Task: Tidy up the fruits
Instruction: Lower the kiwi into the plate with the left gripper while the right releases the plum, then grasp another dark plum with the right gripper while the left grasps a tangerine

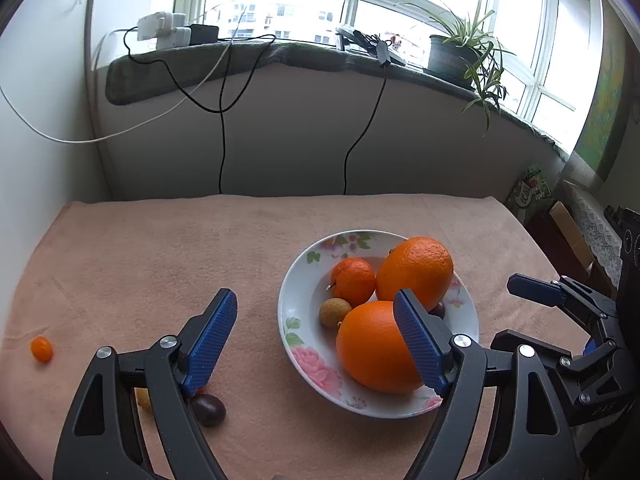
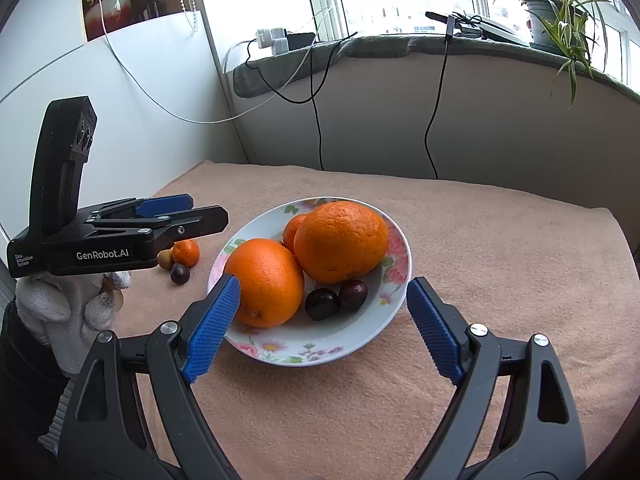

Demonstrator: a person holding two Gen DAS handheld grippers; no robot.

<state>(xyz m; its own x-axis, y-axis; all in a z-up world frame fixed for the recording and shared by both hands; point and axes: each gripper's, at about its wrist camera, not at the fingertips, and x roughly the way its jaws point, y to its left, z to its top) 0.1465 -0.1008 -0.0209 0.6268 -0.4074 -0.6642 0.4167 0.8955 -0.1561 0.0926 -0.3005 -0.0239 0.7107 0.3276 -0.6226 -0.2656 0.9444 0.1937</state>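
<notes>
Already most of the fruit sits in the flowered bowl [image 1: 298, 340]: two large oranges [image 2: 340, 242], a mandarin [image 1: 353, 282], a pale longan-like fruit [image 1: 335, 312] and two dark cherries [image 2: 336, 299]. Judging by that, the sorting is well advanced but not finished. In the left wrist view a small kumquat [image 1: 41, 349] lies alone on the pink-covered worktop [image 1: 160, 260] at about nine o'clock from the bowl, well apart from it, and a dark fruit [image 1: 208, 410] rests on the cloth at about seven o'clock, partly under the left tongs' near finger, with something yellowish just beside it that is mostly hidden. The right wrist view shows a loose cluster at about nine o'clock from the bowl: a small orange fruit [image 2: 186, 253], a greenish one and a dark one, touching or nearly so. These stragglers are what is left to gather.

Both tongs stand wide and hold nothing. The left tongs [image 1: 316, 346] hang over the bowl's nine o'clock rim, one blue pad in front of the nearer orange, though I cannot tell if it touches it. The right tongs [image 2: 324, 326] straddle the bowl's near side, the left pad just beside the nearer orange, with contact unclear. A gloved hand [image 2: 72, 312] holds the left tool.
</notes>
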